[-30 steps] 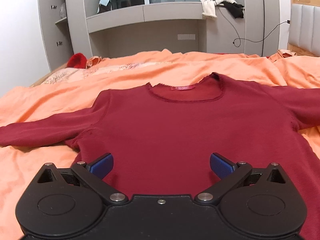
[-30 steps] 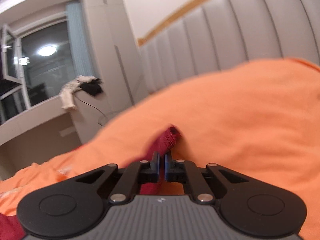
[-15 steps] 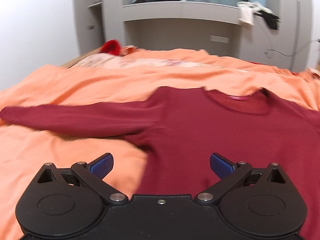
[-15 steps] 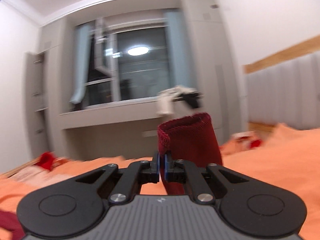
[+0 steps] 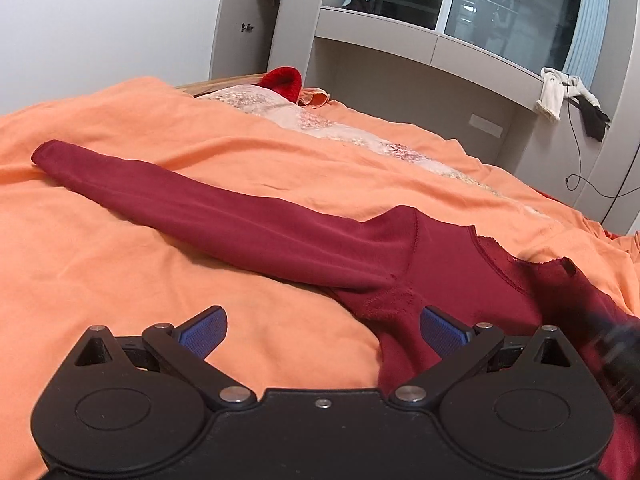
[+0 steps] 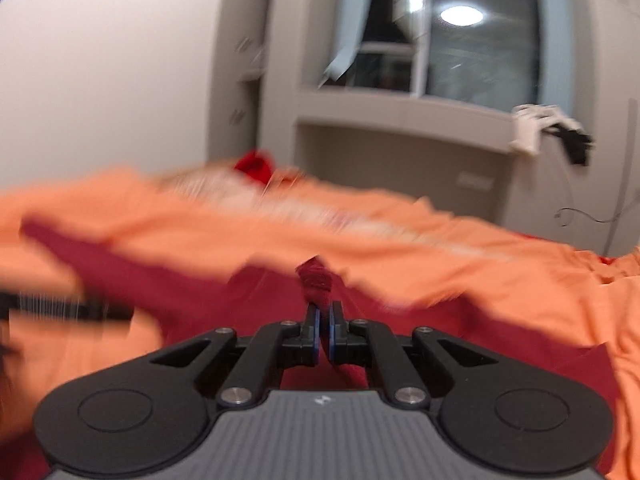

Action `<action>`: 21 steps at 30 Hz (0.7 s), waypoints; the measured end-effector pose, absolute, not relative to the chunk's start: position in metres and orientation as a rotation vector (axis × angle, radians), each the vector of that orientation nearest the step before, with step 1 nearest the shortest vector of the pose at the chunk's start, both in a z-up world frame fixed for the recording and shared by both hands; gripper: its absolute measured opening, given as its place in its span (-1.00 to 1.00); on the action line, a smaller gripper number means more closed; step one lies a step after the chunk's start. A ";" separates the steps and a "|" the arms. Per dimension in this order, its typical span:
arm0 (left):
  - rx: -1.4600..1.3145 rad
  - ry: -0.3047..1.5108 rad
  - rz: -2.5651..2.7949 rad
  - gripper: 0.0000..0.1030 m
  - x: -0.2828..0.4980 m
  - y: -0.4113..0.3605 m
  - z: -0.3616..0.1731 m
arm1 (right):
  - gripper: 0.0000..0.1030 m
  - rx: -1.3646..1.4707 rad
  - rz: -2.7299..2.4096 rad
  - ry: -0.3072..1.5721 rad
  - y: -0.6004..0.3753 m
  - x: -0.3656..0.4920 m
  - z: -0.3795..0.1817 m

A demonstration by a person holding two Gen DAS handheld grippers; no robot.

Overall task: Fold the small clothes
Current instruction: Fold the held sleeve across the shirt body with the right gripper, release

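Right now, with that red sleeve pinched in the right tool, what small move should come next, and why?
Probably lower the right tool and lay the pinched cuff on the maroon top, then let go. The cuff sits above the top's body, so the sleeve looks nearly folded in; the other sleeve lies stretched out.

No readable text anywhere — perhaps blur-hidden

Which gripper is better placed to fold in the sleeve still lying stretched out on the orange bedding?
Left. The left gripper is open and empty, by that sleeve's armpit. The right gripper is shut on the other cuff, so it looks occupied.
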State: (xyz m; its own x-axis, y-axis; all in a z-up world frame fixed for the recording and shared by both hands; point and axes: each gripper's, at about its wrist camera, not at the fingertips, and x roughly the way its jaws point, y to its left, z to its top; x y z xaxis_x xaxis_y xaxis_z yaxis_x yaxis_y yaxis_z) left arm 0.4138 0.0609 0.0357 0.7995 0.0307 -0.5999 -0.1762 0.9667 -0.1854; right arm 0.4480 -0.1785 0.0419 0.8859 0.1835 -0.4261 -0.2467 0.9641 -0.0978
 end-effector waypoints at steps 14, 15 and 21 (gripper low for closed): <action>-0.238 0.665 -0.090 0.99 0.440 0.011 0.024 | 0.99 -0.173 0.296 0.539 -0.216 0.369 0.023; -0.222 0.660 -0.101 0.99 0.445 0.001 0.022 | 0.99 -0.176 0.265 0.547 -0.224 0.365 0.024; -0.042 0.674 -0.082 0.99 0.452 -0.056 0.010 | 0.99 -0.133 0.023 0.599 -0.273 0.362 0.023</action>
